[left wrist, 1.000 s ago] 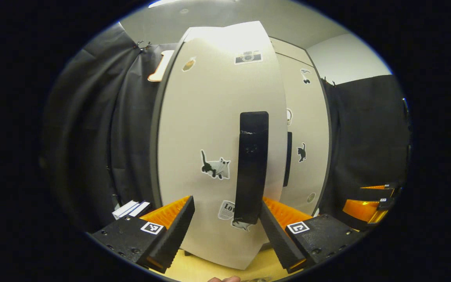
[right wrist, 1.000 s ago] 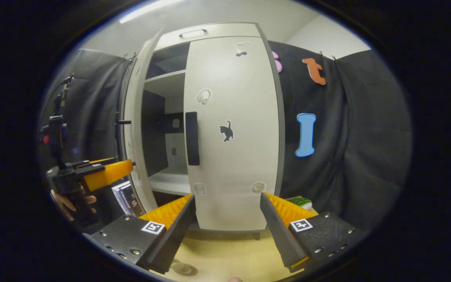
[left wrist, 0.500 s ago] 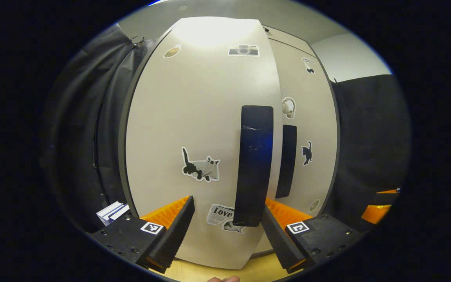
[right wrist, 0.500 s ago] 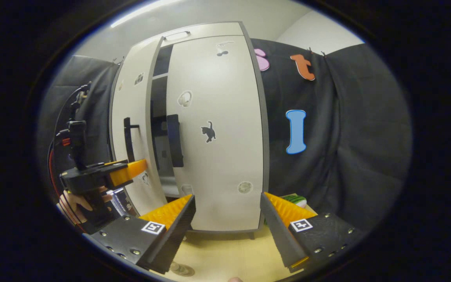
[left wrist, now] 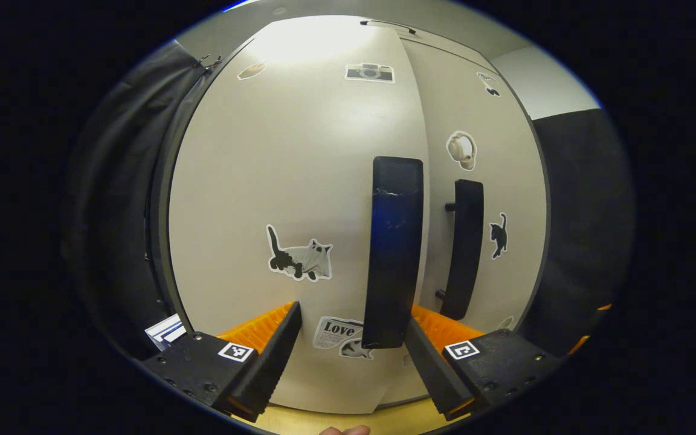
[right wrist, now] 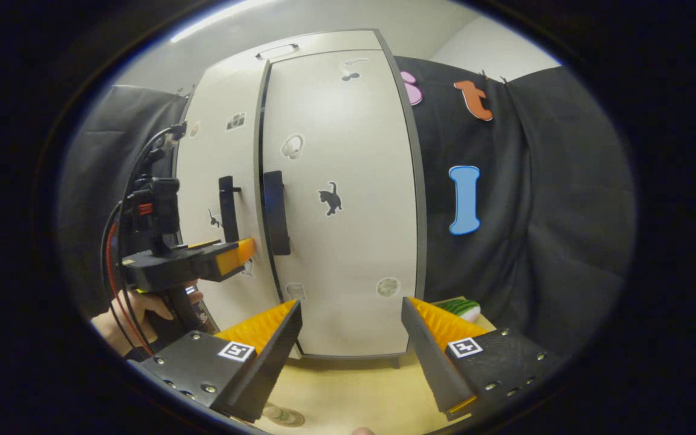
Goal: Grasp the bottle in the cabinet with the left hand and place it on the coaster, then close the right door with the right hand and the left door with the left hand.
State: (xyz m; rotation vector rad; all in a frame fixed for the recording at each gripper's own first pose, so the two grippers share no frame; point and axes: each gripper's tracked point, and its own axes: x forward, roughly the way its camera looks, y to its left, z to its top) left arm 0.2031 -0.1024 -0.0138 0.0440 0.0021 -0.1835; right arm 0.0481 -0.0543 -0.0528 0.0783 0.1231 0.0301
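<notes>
My left gripper [left wrist: 351, 338] is spread wide in front of the left door [left wrist: 299, 181], and the lower end of that door's dark handle [left wrist: 393, 254] stands between my fingers, close to the one on the right side of the left gripper view; I cannot tell if it touches. In the right gripper view this gripper [right wrist: 242, 254] reaches the left door beside the handle [right wrist: 228, 208], with my hand [right wrist: 136, 311] partly hidden under it. The right door [right wrist: 339, 199] looks closed, and only a thin dark line stays between the two doors. My right gripper [right wrist: 351, 338] is also spread, empty, apart from the cabinet. The bottle is not visible to me; a round thing [right wrist: 284, 415] is cut off at the table [right wrist: 348, 393] edge, maybe the coaster, I cannot tell.
</notes>
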